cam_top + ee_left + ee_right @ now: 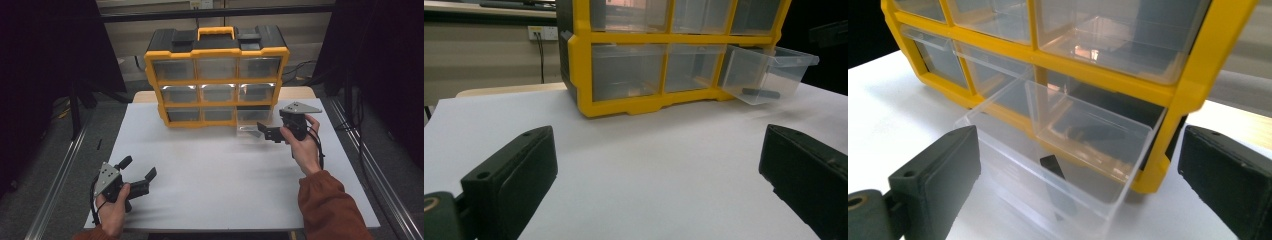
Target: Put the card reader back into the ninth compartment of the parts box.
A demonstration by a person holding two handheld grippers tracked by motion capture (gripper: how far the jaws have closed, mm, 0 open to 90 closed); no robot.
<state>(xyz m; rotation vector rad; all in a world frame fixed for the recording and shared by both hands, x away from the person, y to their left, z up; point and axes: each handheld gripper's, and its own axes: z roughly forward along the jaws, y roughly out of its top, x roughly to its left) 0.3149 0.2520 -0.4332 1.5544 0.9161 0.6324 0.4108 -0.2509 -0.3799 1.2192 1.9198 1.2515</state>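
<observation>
Lab, black curtains (pixel 45 60), rail frame (pixel 55 185)

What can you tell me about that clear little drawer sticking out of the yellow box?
The drawer is a clear plastic bin, pulled partway out of the bottom-right slot of the yellow and black organizer, which stands on the white table. Its back end still sits in the slot. A clear partition crosses its inside, and a small dark piece lies on its floor in the front part. The right gripper is just in front of it, jaws open on either side, not clearly touching it.
</observation>
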